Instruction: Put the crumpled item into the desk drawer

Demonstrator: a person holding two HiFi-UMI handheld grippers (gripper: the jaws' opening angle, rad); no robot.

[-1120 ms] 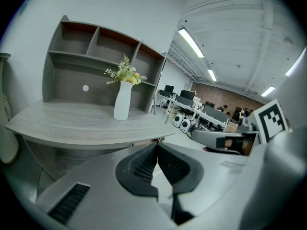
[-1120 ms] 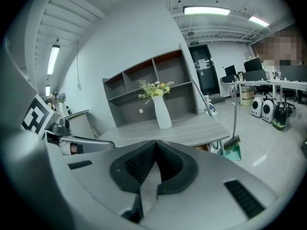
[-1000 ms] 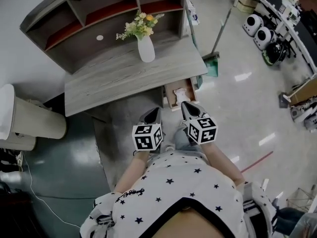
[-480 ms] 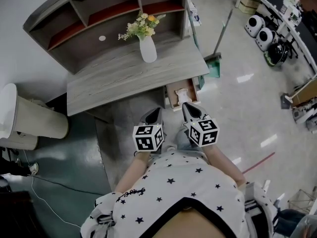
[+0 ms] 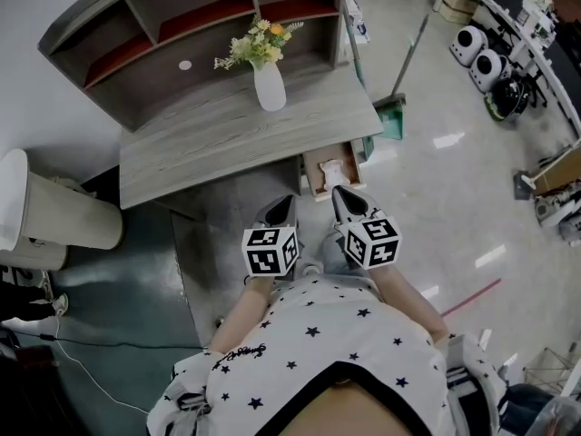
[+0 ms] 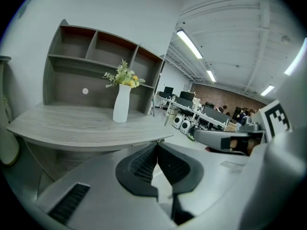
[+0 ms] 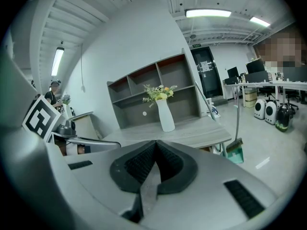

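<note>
left tool [image 5: 277, 213]: clenched, nothing held, frame centre.
right tool [image 5: 349, 201]: clenched, empty, just beside it.
crumpled item [image 5: 331, 170]: seen lying inside the open drawer [image 5: 311, 178], under the tabletop [image 5: 218, 139] edge.
step: placement judged done; the drawer front should be pushed squarely.

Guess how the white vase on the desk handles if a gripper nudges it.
Likely tips easily: the white vase is tall and narrow, with flowers loading its top. Its surface looks smooth, so jaws may slip on it. It looks like ceramic, so it is probably fragile and fairly heavy for its size.
</note>
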